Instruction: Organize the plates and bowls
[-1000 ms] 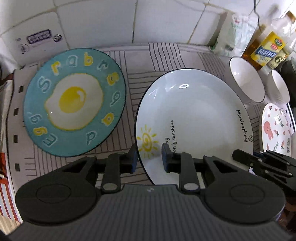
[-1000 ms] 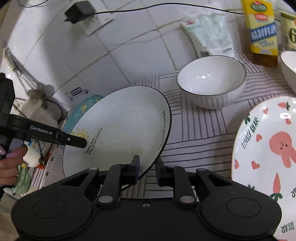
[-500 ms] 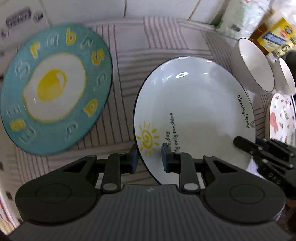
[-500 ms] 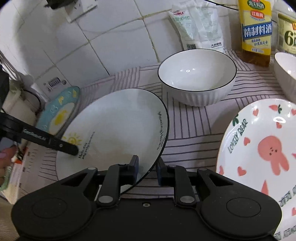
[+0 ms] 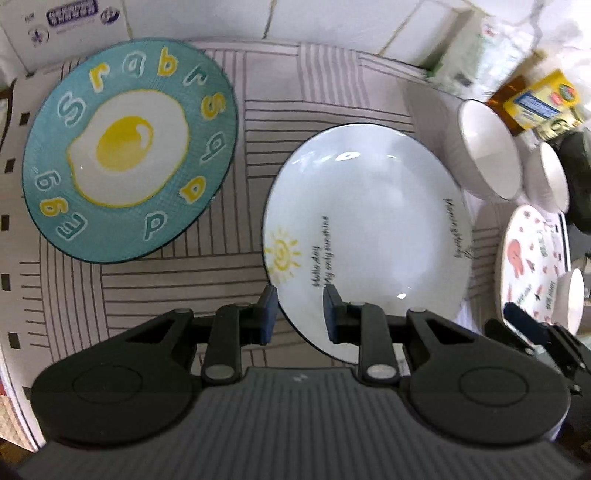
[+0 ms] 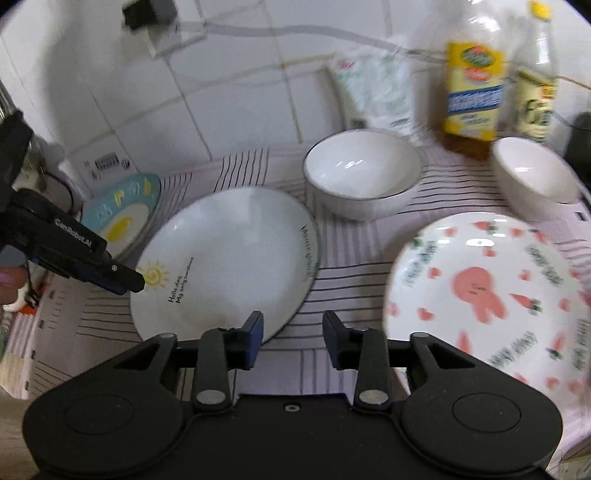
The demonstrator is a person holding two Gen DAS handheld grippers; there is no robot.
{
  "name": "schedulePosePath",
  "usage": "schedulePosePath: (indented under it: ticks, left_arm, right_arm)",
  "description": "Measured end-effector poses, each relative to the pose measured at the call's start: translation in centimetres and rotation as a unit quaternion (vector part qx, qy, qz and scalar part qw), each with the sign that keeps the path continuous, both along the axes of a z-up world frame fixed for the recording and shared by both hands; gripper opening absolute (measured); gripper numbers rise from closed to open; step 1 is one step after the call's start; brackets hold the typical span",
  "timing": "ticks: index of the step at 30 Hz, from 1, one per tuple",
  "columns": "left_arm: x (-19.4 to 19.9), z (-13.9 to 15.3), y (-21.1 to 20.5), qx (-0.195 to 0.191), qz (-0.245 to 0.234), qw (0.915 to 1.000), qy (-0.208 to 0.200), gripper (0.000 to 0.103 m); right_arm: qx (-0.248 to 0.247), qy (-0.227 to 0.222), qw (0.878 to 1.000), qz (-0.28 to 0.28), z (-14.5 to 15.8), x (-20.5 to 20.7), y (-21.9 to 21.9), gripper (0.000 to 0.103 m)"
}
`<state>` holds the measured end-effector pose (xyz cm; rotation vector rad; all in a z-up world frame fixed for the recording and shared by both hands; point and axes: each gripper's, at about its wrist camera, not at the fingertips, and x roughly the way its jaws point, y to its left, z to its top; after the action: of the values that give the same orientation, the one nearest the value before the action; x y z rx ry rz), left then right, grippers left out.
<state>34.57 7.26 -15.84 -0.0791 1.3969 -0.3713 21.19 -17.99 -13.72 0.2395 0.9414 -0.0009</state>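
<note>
Straddling the near rim of the white plate (image 5: 369,236), the left gripper (image 5: 300,310) has its fingers spread, one blue pad on each side of the rim, and whether either pad touches the plate cannot be told. The right gripper (image 6: 292,334) is released too, its fingers wide apart above the striped cloth (image 6: 347,280), with the left pad just over the plate's near edge and the right pad clear of it. That plate, marked with a yellow sun and black writing, lies flat on the cloth covering the table. To its left, well apart, sits the teal plate (image 5: 129,147) with a fried egg picture and raised letters. Behind the white plate on the right stands a large white bowl (image 6: 362,173) with a dark rim, and a smaller white bowl (image 6: 532,177) stands further right. Near the right gripper lies the rabbit plate (image 6: 487,295), white with pink hearts and carrots. Along the tiled wall (image 6: 229,85) stand a yellow-labelled bottle (image 6: 472,92), a second bottle (image 6: 532,96) and a white bag (image 6: 373,92). A charger (image 6: 147,13) is plugged in above.
</note>
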Motion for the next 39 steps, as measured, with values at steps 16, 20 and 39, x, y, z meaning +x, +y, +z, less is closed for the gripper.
schedulePosePath:
  ticks: [16,20,39]
  left_arm:
    - [-6.1,4.3,-14.0,0.03,-0.131,0.9892,-0.058,0.038]
    - [-7.1,3.3,-18.3,0.032,-0.15,0.9854,-0.074,0.039]
    - [-7.0,-2.8,-25.3,0.045,-0.138,0.9862,-0.08,0.029]
  right_arm:
    - [-0.001,-0.039,0.994,-0.102,2.9,-12.8,-9.5,0.07]
    - [0.005,-0.076,0.993,-0.092,1.1,-14.0,-11.3,0.07]
    - [0.072,-0.079,0.985,-0.136,-6.3,-10.8,-16.1,0.053]
